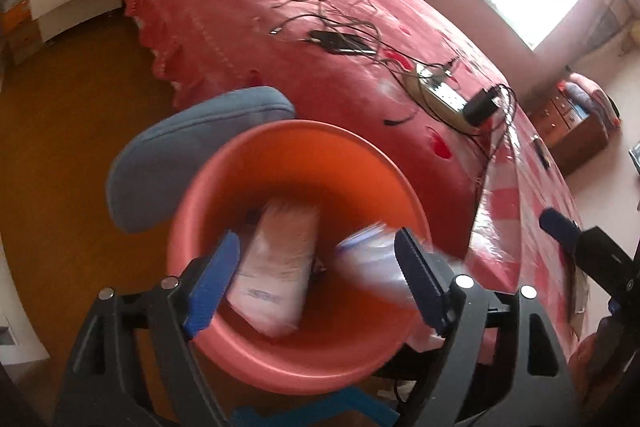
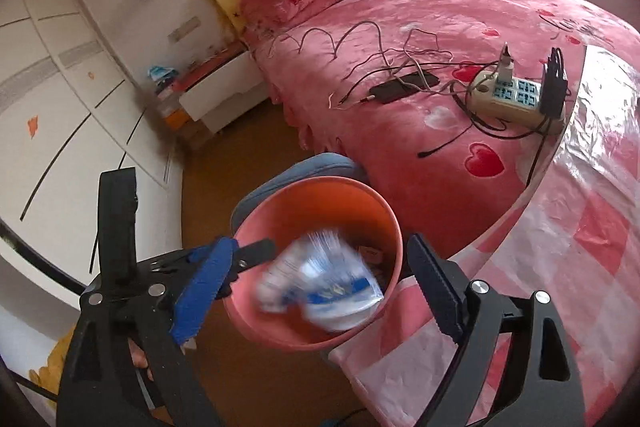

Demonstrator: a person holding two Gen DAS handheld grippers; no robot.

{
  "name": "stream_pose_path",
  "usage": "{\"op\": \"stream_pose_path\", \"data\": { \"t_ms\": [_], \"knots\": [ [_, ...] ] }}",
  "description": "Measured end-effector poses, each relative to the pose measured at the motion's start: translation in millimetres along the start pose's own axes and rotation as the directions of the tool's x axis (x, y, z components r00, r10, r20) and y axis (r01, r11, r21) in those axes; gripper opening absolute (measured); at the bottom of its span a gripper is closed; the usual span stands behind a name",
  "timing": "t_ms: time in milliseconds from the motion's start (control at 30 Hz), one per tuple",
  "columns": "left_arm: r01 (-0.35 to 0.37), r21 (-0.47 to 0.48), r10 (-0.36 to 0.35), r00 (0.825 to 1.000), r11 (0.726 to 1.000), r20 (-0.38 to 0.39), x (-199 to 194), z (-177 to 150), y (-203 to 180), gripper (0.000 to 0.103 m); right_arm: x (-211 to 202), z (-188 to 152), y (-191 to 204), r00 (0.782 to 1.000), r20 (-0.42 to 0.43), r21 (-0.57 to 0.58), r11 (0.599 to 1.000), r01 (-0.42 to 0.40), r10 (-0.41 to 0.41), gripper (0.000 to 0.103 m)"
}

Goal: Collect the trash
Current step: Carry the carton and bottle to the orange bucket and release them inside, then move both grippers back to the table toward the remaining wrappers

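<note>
A pink-orange trash bin (image 1: 304, 131) stands on the floor beside the bed. In the left wrist view my left gripper (image 1: 318, 279) hangs open over its mouth, and nothing is pressed between the blue fingers (image 1: 216, 279). A white packet (image 1: 276, 267) lies inside. A blurred blue-and-white wrapper (image 1: 372, 259) sits in mid-air by the right finger. In the right wrist view my right gripper (image 2: 320, 289) is open above the bin (image 2: 320, 183). The same blurred wrapper (image 2: 324, 283) is loose between its fingers, touching neither.
A blue padded chair back (image 1: 180, 151) leans behind the bin. The pink bed (image 2: 440, 27) carries a power strip (image 2: 516, 95), a phone and tangled cables. A table under a pink checked plastic cloth (image 2: 580, 227) is at the right, and a white wardrobe (image 2: 60, 87) at the left.
</note>
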State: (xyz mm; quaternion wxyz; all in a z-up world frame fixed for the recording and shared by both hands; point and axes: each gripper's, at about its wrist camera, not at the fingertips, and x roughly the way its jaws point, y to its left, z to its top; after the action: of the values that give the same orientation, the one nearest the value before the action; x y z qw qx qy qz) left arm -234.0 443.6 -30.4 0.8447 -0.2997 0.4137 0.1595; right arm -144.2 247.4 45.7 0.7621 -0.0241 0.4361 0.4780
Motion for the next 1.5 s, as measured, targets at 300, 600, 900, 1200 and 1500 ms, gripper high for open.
{"op": "stream_pose_path", "data": {
  "t_ms": [300,600,900,1200,1500],
  "knots": [
    [-0.008,0.012,0.007,0.999,1.000,0.050,-7.5,2.7,0.0,0.084,-34.0,-20.0,-40.0,0.997,0.055,0.156,0.986,0.051,-0.061,0.090],
    [0.057,0.092,-0.060,0.998,0.994,0.032,-3.3,-5.5,-39.4,0.084,-61.3,-47.1,-48.2,0.985,0.115,0.154,0.982,0.111,-0.130,0.093],
    [0.068,0.172,-0.072,0.997,0.983,0.018,-5.3,-11.2,-82.1,0.084,-86.8,-67.9,-55.8,0.970,0.190,0.145,0.982,0.122,-0.149,0.093],
    [0.082,0.257,-0.086,0.996,0.963,0.002,-5.2,-20.7,-131.4,0.084,-116.0,-88.4,-80.0,0.953,0.246,0.192,0.973,0.129,-0.175,0.093],
    [0.091,0.342,-0.093,0.996,0.935,-0.012,-6.2,-32.2,-178.2,0.084,-148.6,-101.6,-94.9,0.932,0.306,0.214,0.968,0.130,-0.193,0.093]
  ]
}}
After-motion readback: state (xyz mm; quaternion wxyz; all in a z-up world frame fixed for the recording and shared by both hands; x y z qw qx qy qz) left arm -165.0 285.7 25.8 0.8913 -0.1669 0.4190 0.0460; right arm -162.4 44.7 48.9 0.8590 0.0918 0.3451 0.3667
